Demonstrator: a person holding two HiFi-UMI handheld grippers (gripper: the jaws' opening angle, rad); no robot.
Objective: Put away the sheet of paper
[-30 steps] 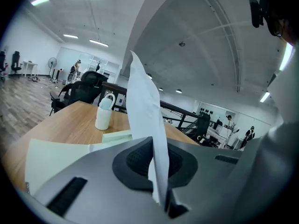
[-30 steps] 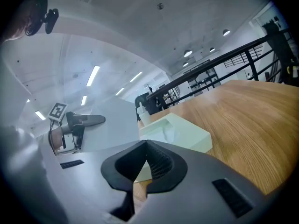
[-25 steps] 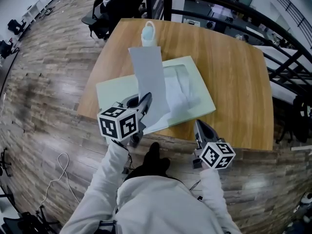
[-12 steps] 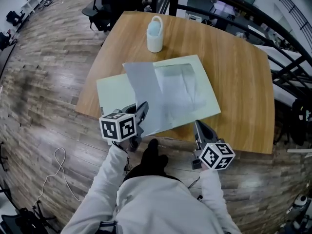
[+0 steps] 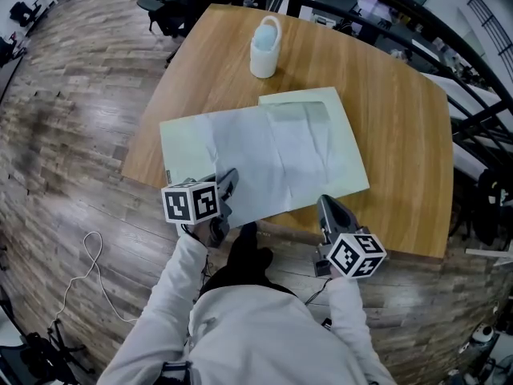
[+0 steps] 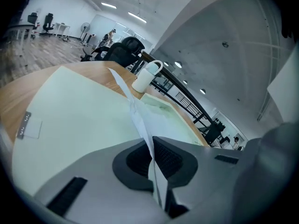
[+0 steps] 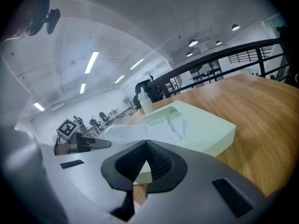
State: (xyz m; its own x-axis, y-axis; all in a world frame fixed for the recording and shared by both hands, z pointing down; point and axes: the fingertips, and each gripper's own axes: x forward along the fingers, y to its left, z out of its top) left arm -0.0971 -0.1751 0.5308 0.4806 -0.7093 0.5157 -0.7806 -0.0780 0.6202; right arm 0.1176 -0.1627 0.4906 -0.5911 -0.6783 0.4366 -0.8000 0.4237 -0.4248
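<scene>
The white sheet of paper point(image 5: 268, 163) lies almost flat across the pale green open folder point(image 5: 181, 141) on the wooden table. My left gripper point(image 5: 227, 180) is shut on the sheet's near left corner at the table's front edge. In the left gripper view the paper point(image 6: 135, 113) runs edge-on out of the closed jaws of that gripper point(image 6: 151, 146) over the folder point(image 6: 74, 111). My right gripper point(image 5: 324, 204) hovers by the front edge, right of the sheet, shut with nothing in it. In the right gripper view its jaws point(image 7: 146, 143) meet, facing the folder point(image 7: 201, 127).
A white mug with a handle point(image 5: 265, 46) stands at the table's far side, beyond the folder. The folder's right half has a sunken recess point(image 5: 309, 112). A black railing point(image 5: 417, 22) runs behind the table point(image 5: 401, 135). Office chairs point(image 5: 172, 10) stand at the back left.
The sheet stood raised and upright a second ago; it has swung down flat onto the folder. My left gripper, still clamped on it, lowered slightly. The right gripper stayed put.
</scene>
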